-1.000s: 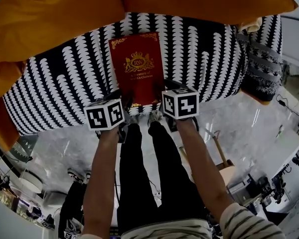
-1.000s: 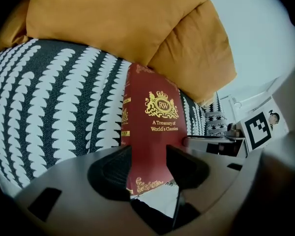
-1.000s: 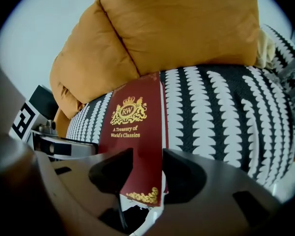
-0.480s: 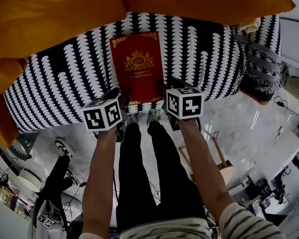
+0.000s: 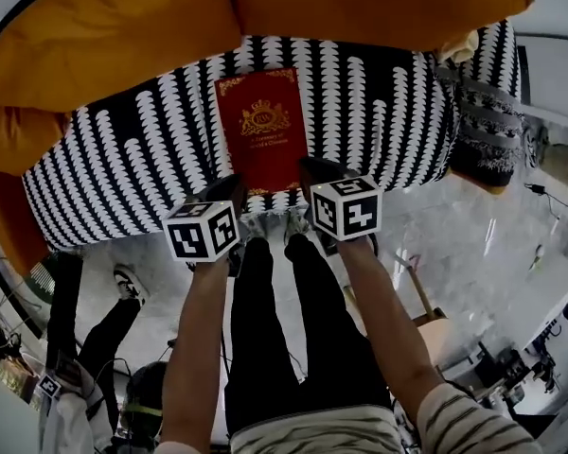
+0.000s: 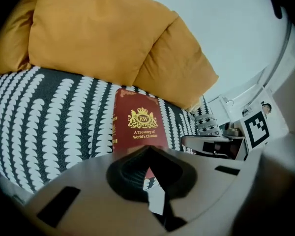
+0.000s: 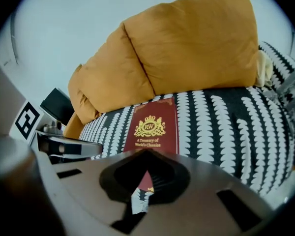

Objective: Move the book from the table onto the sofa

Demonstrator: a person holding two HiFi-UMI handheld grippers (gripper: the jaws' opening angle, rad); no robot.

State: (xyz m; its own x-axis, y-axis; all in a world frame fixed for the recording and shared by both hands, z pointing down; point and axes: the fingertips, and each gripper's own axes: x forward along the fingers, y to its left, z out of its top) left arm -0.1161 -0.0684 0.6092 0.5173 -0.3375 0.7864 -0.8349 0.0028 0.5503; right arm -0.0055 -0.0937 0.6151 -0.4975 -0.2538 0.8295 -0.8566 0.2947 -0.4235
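Book (image 5: 262, 130) lies flat on the sofa (image 5: 123, 159) seat, long axis running away from us. Left gripper (image 5: 229, 189) and right gripper (image 5: 314, 170) sit at the book's near corners, equally near. We note both pairs of jaws just closed together, nothing between.

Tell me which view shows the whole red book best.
The head view: the book lies flat on the patterned sofa seat, nearly its whole cover seen from above. The left and right gripper views show its crest and title closer, but slanted, with the near end hidden.
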